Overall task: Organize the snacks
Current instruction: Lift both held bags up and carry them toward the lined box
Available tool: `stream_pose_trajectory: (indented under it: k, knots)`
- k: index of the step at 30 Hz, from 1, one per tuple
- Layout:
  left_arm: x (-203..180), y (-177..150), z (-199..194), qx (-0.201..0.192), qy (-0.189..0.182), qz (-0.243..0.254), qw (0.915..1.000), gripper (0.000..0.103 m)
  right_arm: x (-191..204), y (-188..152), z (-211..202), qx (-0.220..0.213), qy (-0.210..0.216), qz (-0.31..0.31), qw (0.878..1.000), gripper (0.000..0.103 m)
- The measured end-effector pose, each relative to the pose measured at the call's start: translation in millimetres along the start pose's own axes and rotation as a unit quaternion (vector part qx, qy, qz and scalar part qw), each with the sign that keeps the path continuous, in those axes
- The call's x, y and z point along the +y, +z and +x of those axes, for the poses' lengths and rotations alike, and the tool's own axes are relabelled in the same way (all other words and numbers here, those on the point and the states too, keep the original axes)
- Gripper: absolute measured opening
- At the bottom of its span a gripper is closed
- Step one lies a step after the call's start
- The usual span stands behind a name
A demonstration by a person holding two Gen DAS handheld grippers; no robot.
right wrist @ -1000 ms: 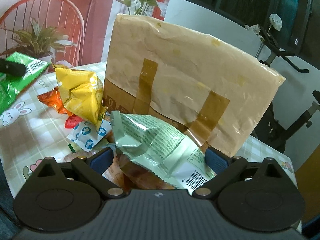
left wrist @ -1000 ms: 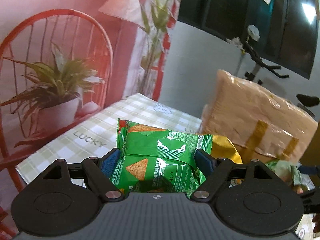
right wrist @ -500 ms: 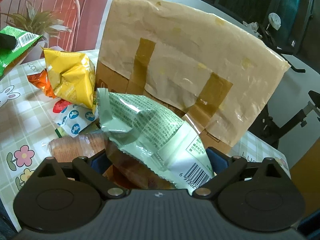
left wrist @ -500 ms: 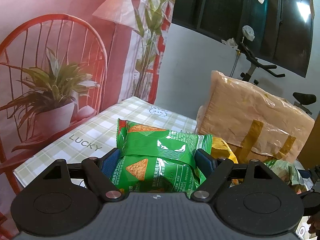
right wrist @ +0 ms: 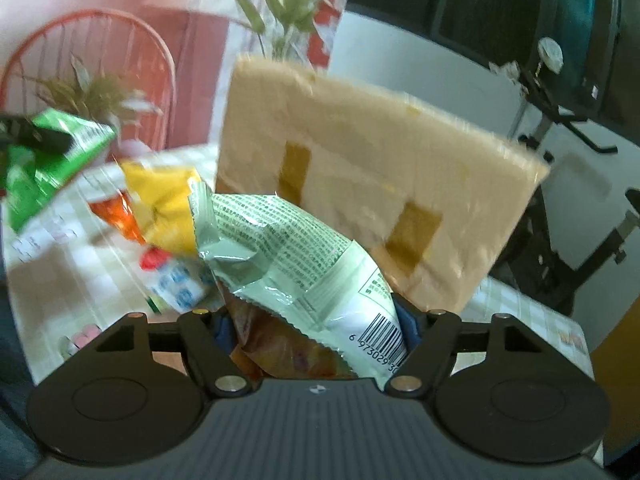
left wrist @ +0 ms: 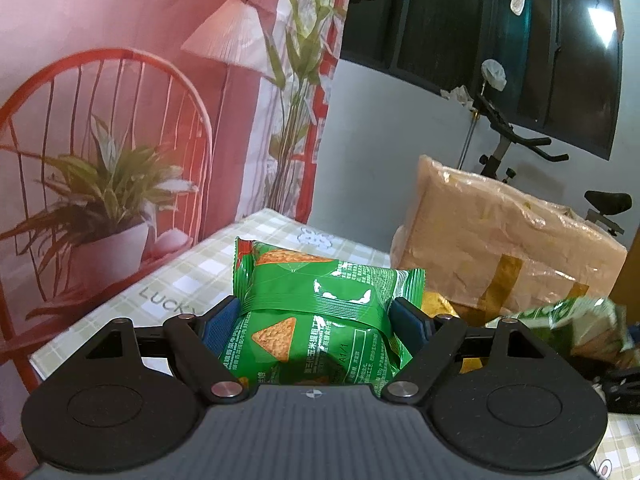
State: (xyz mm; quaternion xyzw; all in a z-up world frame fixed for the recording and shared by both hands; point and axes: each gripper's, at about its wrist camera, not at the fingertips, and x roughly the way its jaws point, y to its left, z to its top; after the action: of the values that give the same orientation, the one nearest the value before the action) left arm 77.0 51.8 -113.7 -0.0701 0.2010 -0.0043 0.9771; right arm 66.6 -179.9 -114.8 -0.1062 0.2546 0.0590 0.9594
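Two hand-held grippers, each with a snack bag, above a checked surface [left wrist: 192,268].

The left hand-held gripper [left wrist: 318,322] is clamped on a green chip bag [left wrist: 320,308], its blue pads pressing both sides, the bag held above the surface. The right hand-held gripper [right wrist: 316,326] has just been closing its jaws; a pale green bag [right wrist: 296,264] (barcode end nearest the camera) sits squeezed between them. Beside it, on the surface, lie a yellow bag [right wrist: 164,200], an orange packet [right wrist: 116,216] and a small white packet with blue dots [right wrist: 180,284]. Behind stands a taped, plastic-wrapped cardboard box [right wrist: 360,184]; its contents cannot be seen.
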Motion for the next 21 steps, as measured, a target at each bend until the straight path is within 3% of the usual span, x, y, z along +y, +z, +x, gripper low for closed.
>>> stream_pose_trajectory:
  k: [10,21]
  knots:
    - [-12,29,-10,-0.047,-0.018,0.021,0.9985,0.083,-8,51,-34,-0.058,0.044,0.018,0.997,0.074]
    - [-37,64,-4,-0.051,-0.054,0.029,0.9968,0.083,-20,93,-51,-0.089,0.048,0.027,0.995,0.074]
